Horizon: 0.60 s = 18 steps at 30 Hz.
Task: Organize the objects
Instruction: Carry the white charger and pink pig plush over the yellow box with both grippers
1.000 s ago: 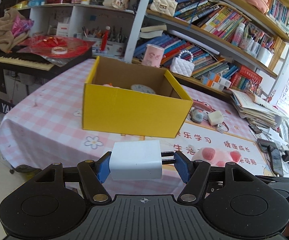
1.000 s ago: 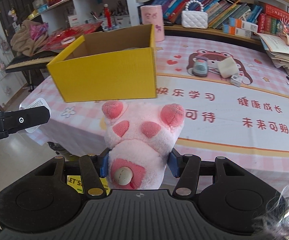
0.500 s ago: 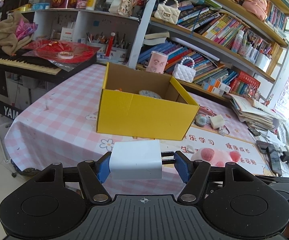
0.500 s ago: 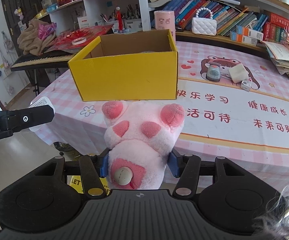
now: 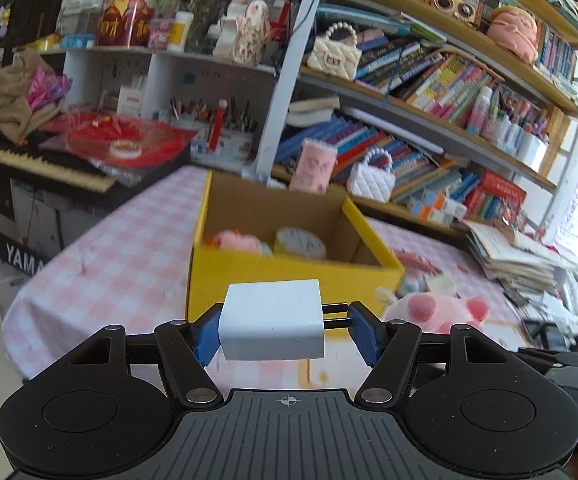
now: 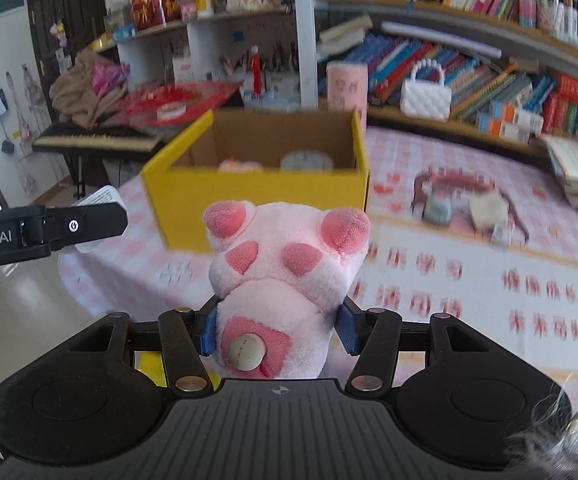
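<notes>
Left wrist view: the left gripper [image 5: 282, 330], part open, clamps a white boxy plastic charger plug [image 5: 273, 326] at centre frame, its prongs touching the right pad. Beyond, mid-frame, stands the open yellow cardboard box [image 5: 289, 280] on a pink checked tablecloth [image 5: 121, 264]. In the right wrist view the right gripper [image 6: 276, 326] squeezes a pink plush paw toy [image 6: 285, 264] low in the frame. Best carry each over the box's near wall, clear of the rim, before loosening, one hand at a time.

Smooth matt plastic charger [image 5: 272, 326], fuzzy plush toy [image 6: 285, 276], matt cardboard box [image 6: 257, 196].
</notes>
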Motion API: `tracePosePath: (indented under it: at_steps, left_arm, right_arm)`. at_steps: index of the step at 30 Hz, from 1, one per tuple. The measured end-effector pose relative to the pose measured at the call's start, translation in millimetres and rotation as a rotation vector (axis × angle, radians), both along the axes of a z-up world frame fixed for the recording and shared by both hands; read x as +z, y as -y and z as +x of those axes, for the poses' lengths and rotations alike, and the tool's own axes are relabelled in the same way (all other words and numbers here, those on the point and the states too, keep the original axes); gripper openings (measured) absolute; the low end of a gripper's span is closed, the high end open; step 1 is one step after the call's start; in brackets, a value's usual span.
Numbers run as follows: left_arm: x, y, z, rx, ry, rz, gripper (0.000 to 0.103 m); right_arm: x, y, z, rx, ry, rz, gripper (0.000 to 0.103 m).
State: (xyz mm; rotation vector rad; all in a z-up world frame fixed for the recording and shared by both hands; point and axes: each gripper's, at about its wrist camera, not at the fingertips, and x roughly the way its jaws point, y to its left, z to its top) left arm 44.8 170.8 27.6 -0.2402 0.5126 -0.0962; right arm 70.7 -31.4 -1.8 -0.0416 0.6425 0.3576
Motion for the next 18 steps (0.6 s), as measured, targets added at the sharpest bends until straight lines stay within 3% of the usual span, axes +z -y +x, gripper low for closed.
tracePosePath:
  at_steps: [8,13,18]
  left_arm:
    - [21.1,13.6,68.0,0.043,0.081,0.061,0.065]
    - [9.1,31.9,118.4,0.081,0.043,0.125,0.065]
    - [-12.0,49.2,148.5,0.069,-0.019,0.209,0.065]
  right_arm:
    - [36.0,7.6,86.2,-0.016,0.123,0.021,0.052]
    - [46.6,3.4,134.7,-0.008,0.167,0.014,0.053]
    - [41.8,-11.0,171.4,0.065,0.135,-0.021,0.053]
